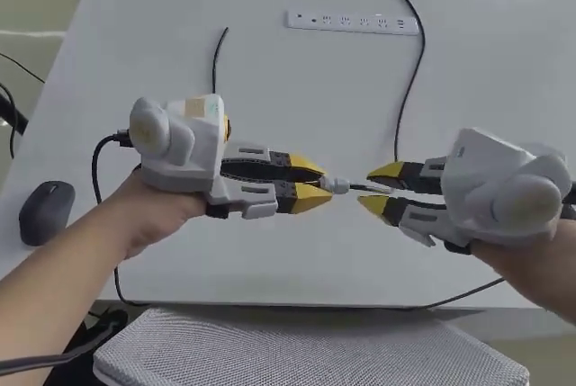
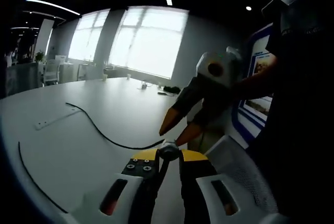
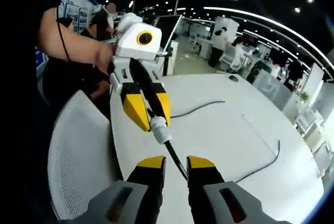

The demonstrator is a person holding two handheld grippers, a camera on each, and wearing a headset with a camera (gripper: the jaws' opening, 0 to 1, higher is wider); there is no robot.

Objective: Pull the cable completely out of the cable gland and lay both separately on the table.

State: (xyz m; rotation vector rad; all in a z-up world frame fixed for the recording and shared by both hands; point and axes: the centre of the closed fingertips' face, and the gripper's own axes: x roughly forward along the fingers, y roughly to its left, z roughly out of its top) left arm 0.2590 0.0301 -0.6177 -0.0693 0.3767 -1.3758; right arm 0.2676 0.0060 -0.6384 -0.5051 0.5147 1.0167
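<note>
Now your left tongs [image 1: 322, 184] are closed on the cable gland [image 1: 337, 185], held above the counter [image 1: 270, 71] near its front edge. The cable [image 1: 358, 187] runs between your narrowly parted right tongs [image 1: 366, 188]; whether they pinch it is unclear.

Tabletop [image 1: 297, 116]: we see a plain white surface, its near edge running across the head view.
Power strip [image 1: 353, 22]: white, lying flat toward the far side.
Long black cable [image 1: 416, 71]: we trace it from beside the strip's right end, curving toward us.
Short black cable [image 1: 216, 58]: left of the strip, well apart.
Mouse [image 1: 45, 210]: dark grey, near the left edge.
</note>
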